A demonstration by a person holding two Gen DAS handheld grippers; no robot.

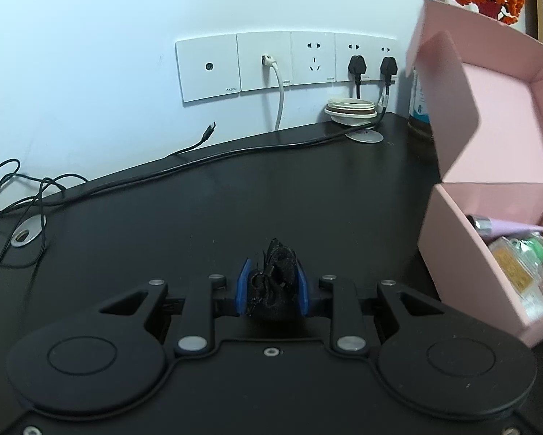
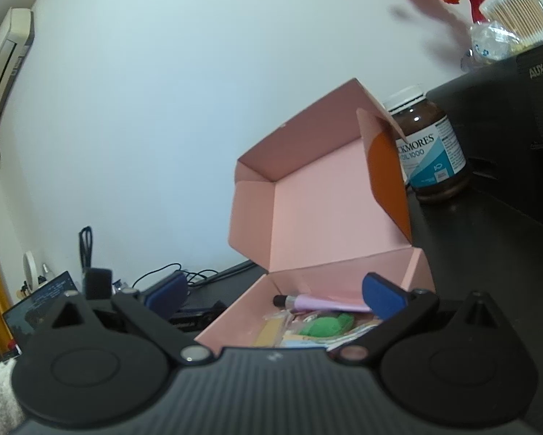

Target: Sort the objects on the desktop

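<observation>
My left gripper (image 1: 272,291) clamped on small crumpled black fabric bundle (image 1: 274,278), blue pads (image 1: 243,286) pressing both sides, bundle just above black desk (image 1: 235,195). Grip looks firm enough for carry, I judge. Open pink cardboard box (image 1: 452,239) waits at right, lid propped up so drop-in path stays free. My right gripper (image 2: 273,295) spread wide, nothing between jaws, parked over box front, likely steadying. Right wrist view alone shows box contents: lilac tube (image 2: 322,302), green soft item (image 2: 325,326), brown supplement bottle (image 2: 429,152) behind. Left wrist view alone shows bundle, wall sockets (image 1: 286,61).
</observation>
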